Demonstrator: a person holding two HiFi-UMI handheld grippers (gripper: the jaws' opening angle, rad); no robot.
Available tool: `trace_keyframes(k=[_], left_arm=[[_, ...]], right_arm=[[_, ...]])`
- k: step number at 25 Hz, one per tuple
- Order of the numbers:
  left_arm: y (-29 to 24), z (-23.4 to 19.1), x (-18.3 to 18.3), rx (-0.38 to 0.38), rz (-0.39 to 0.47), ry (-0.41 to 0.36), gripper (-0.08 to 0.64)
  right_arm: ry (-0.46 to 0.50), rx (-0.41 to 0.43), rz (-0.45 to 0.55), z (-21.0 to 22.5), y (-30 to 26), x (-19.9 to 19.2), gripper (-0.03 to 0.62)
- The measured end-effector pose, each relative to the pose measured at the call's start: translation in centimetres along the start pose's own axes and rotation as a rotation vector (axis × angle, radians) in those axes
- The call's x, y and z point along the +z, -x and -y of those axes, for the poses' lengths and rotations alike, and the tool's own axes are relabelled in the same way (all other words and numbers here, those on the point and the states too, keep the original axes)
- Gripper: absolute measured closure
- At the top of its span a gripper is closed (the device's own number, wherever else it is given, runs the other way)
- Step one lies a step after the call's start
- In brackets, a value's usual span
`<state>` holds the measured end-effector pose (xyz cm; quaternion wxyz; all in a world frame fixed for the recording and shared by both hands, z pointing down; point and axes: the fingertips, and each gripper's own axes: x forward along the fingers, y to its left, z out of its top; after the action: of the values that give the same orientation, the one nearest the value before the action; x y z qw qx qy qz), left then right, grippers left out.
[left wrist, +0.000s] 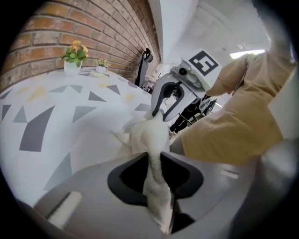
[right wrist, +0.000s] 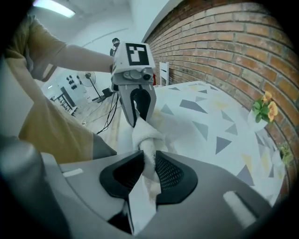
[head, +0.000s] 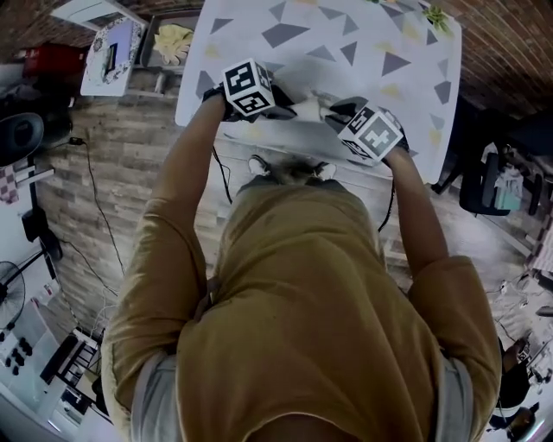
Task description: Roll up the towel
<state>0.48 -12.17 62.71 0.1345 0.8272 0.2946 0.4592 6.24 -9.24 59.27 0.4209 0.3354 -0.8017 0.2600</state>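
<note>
Two grippers share one small white cloth towel, bunched and stretched between them over the near edge of the white table with grey and yellow triangles. The left gripper has its jaws clamped on the towel's left end, and the right gripper has its jaws clamped on the right end.

No text, label, brand, number or sign can be read in any view.

The towel spans from left claw to right claw at the counter's near edge. A plant stands at its far right corner.
</note>
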Motion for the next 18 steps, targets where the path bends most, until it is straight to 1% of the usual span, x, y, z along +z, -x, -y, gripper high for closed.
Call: trace_keyframes(k=[1,3,5,7,9,11,13,16,18], left_arm=[[0.2,-0.4,0.2,-0.017,-0.008,0.014,0.419],[0.4,-1.1,0.3,-0.040,-0.033,0.028,0.420],[0.4,-1.5,0.5,-0.060,-0.058,0.029,0.420],[0.2,-1.9,0.6,-0.080,-0.078,0.026,0.420],[-0.2,-2.3,0.3,-0.096,-0.098,0.036,0.420],[-0.6,-3.0,-0.1,-0.092,-0.118,0.042,0.419],[-0.7,-3.6,-0.1,-0.073,-0.115,0.029,0.417],[-0.5,-4.2,0.7,-0.026,-0.064,0.009,0.408],[-0.1,-4.7,1.1,0.041,-0.030,-0.014,0.391]], right_arm=[[0.030,-0.026,-0.010,0.2,0.4,0.2,0.518],[0.111,-0.117,-0.026,0.6,1.2,0.3,0.517],[0.188,-0.198,0.007,0.3,1.9,1.5,0.517],[0.239,-0.217,0.059,-1.1,1.6,3.0,0.518],[0.267,-0.207,0.054,-1.8,-0.2,3.2,0.518],[0.255,-0.205,0.023,-1.4,-2.2,2.5,0.518],[0.204,-0.212,0.011,-0.1,-3.2,1.9,0.520],[0.139,-0.206,-0.002,1.4,-3.9,1.4,0.520],[0.112,-0.205,-0.010,1.8,-4.3,1.0,0.520]])
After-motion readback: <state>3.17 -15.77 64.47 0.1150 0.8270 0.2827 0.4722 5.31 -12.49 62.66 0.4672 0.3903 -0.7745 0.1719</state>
